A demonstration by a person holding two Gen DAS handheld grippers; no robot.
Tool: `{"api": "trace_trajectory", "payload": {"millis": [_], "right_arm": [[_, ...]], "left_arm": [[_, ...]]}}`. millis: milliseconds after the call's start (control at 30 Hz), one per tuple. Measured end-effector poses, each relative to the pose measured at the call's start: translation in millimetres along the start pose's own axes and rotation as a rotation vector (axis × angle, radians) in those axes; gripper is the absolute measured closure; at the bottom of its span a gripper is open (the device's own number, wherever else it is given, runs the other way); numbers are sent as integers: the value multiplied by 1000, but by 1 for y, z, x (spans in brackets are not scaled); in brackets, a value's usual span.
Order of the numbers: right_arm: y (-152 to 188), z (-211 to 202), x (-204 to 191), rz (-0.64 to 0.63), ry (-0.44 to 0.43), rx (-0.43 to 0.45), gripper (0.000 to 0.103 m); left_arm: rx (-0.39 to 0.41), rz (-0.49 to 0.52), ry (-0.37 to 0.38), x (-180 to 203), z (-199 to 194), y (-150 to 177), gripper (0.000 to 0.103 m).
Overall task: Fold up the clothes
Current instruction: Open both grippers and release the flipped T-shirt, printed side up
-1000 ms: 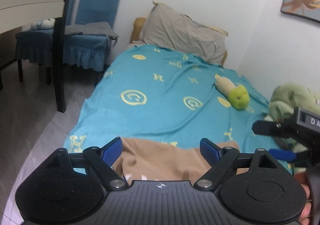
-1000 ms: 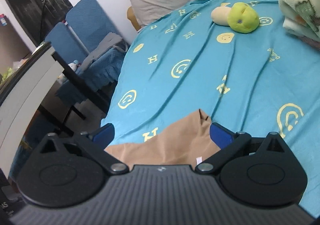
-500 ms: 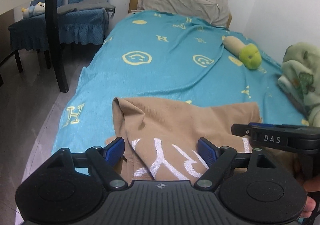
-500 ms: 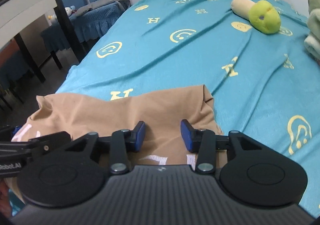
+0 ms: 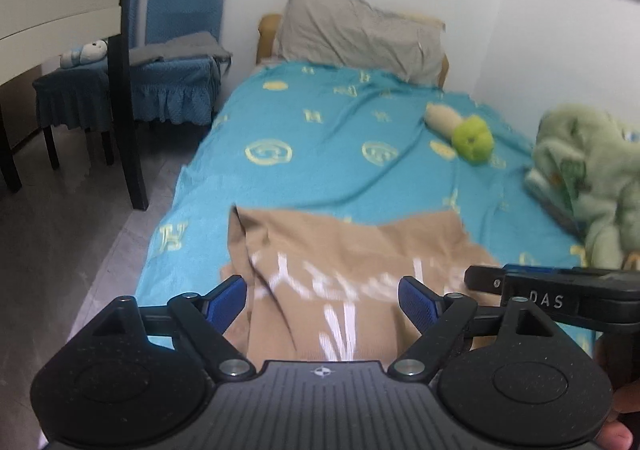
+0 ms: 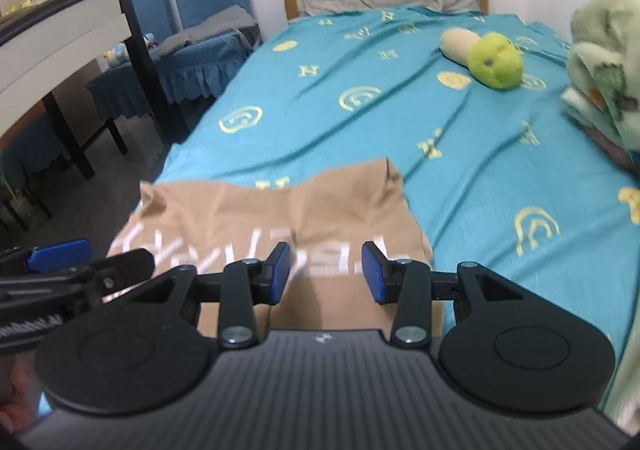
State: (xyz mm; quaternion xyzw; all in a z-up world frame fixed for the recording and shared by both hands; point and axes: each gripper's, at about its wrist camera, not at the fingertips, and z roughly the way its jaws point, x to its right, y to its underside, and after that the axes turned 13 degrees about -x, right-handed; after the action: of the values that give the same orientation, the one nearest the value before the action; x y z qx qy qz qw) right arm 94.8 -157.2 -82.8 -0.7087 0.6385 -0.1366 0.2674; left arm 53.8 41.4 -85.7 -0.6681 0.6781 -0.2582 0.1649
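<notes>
tan garment (image 5: 344, 250) at bed (image 5: 320, 154) foot edge | left hand-held gripper (image 5: 322, 300) wide open, empty | right hand-held gripper (image 6: 325, 272) part open, empty

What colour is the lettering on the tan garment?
White, clearest in the left wrist view on the tan garment.

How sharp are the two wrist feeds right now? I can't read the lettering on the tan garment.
Left wrist view: motion blur smears the tan garment and its white lettering. Right wrist view: lettering also smeared, and the green plush toy only soft. Fisheye bends the edges of both.
</notes>
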Motion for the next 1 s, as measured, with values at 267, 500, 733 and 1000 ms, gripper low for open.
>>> {"api": "trace_trajectory", "payload": {"millis": [267, 500, 733, 1000], "right_arm": [[16, 17, -3, -1, 38, -58, 62], [16, 16, 4, 37, 6, -59, 62], [14, 14, 15, 104, -44, -66, 62], [13, 12, 28, 203, -110, -70, 62]], "left_arm": [[-137, -49, 22, -12, 30, 13, 16], [-150, -188, 165, -30, 12, 20, 16], [-221, -439, 451, -62, 6, 40, 16], [-330, -557, 558, -74, 33, 45, 20]]}}
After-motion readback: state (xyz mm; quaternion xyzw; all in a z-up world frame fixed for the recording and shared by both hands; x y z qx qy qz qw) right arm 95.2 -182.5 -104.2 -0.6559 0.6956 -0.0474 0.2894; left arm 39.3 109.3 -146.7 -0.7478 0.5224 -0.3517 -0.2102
